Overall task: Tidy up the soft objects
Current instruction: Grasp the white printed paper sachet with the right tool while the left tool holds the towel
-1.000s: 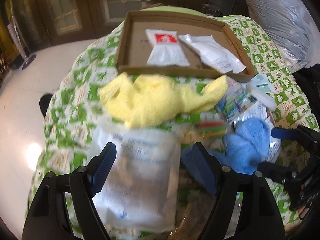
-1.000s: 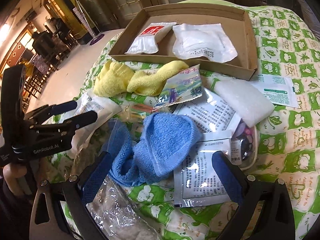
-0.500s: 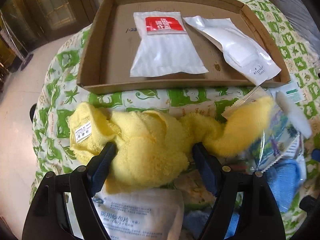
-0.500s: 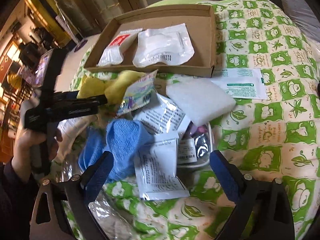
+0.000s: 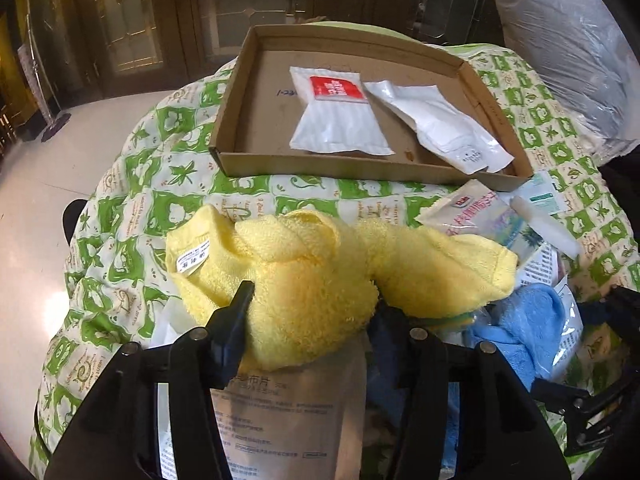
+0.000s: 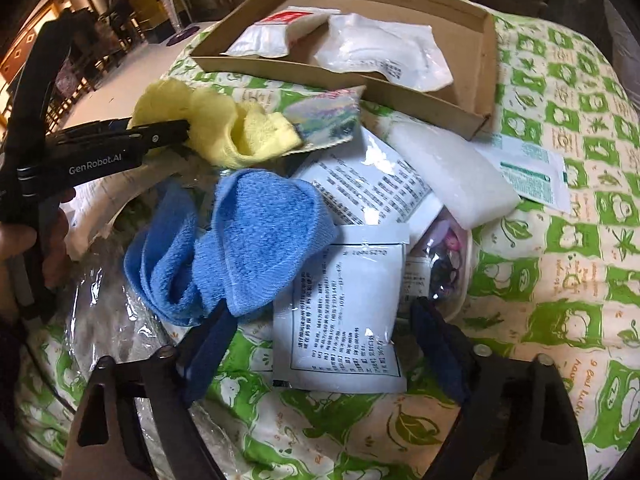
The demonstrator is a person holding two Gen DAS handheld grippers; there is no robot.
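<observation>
Left wrist view: the left gripper (image 5: pixel 310 308) is clamped on a bunched yellow towel (image 5: pixel 320 272), both fingers pressed into the cloth; the towel sits on the quilt (image 5: pixel 132 208) just short of the box (image 5: pixel 248 160), which already holds two white packets (image 5: pixel 340 120). Judged step: pickup of the towel for transfer to the box. The next move calls for a lift high enough to clear the near wall, trailing end included. Right wrist view: the right gripper (image 6: pixel 320 344) is spread wide, holding nothing, straddling a printed sachet (image 6: pixel 344 312) beside the blue towel (image 6: pixel 240 244). The left gripper (image 6: pixel 176 132) shows at left, biting the yellow towel (image 6: pixel 224 128).
</observation>
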